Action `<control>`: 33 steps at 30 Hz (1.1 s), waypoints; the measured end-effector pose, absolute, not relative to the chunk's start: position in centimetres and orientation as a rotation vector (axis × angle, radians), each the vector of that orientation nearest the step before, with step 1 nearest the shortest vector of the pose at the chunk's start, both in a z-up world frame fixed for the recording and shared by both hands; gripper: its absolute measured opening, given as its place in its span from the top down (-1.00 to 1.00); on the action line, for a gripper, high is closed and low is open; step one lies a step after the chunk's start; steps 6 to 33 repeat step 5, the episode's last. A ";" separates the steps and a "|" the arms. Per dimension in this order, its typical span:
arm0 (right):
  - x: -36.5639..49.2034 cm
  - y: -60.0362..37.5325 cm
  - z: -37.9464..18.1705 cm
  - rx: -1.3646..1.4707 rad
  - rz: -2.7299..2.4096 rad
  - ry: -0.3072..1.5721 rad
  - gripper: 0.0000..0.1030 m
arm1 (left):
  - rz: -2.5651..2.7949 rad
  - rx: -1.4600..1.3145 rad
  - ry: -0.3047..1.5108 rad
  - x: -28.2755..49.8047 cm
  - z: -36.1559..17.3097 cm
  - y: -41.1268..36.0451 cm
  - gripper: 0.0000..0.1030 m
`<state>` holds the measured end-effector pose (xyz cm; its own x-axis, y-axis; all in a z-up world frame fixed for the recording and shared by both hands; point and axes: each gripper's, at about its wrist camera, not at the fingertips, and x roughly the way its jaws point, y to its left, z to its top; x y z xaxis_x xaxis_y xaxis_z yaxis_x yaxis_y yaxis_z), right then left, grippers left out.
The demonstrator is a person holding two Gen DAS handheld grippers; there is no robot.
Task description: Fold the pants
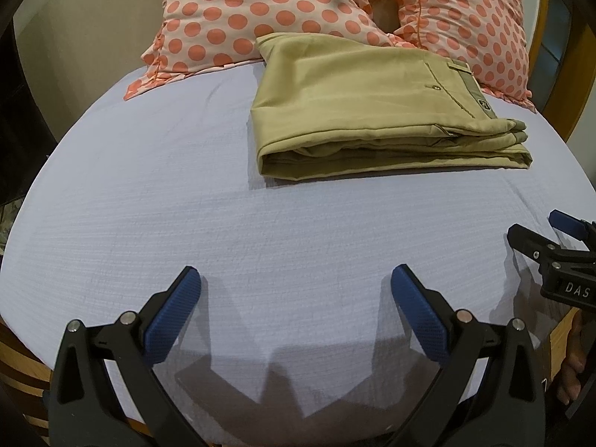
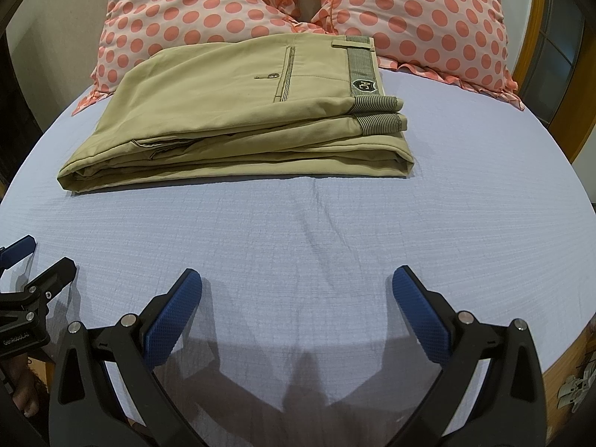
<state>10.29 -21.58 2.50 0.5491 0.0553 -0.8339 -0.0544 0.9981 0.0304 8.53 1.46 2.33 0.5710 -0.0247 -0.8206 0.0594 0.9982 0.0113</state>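
Note:
Khaki pants (image 1: 357, 108) lie folded in a flat stack on the pale blue bedsheet (image 1: 186, 205), waistband to the right, back pocket on top. They also show in the right wrist view (image 2: 231, 111). My left gripper (image 1: 296, 279) is open and empty, hovering over the sheet near the bed's front edge, well short of the pants. My right gripper (image 2: 297, 279) is open and empty, likewise short of the pants. The right gripper shows at the right edge of the left wrist view (image 1: 540, 229); the left gripper shows at the left edge of the right wrist view (image 2: 41, 253).
Two pink polka-dot pillows (image 1: 238, 18) (image 1: 473, 18) lean at the head of the bed, touching the pants' far edge. A wooden bed frame (image 1: 22, 368) runs around the mattress. A wooden door frame (image 2: 536, 44) stands at the right.

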 end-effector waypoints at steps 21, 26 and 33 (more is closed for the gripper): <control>10.3 -21.6 2.5 0.001 0.065 0.988 -0.97 | -0.049 0.041 0.963 8.4 2.3 1.4 -0.97; 10.3 -21.6 2.5 0.001 0.065 0.988 -0.97 | -0.049 0.041 0.963 8.4 2.3 1.4 -0.97; 10.3 -21.6 2.5 0.001 0.065 0.988 -0.97 | -0.049 0.041 0.963 8.4 2.3 1.4 -0.97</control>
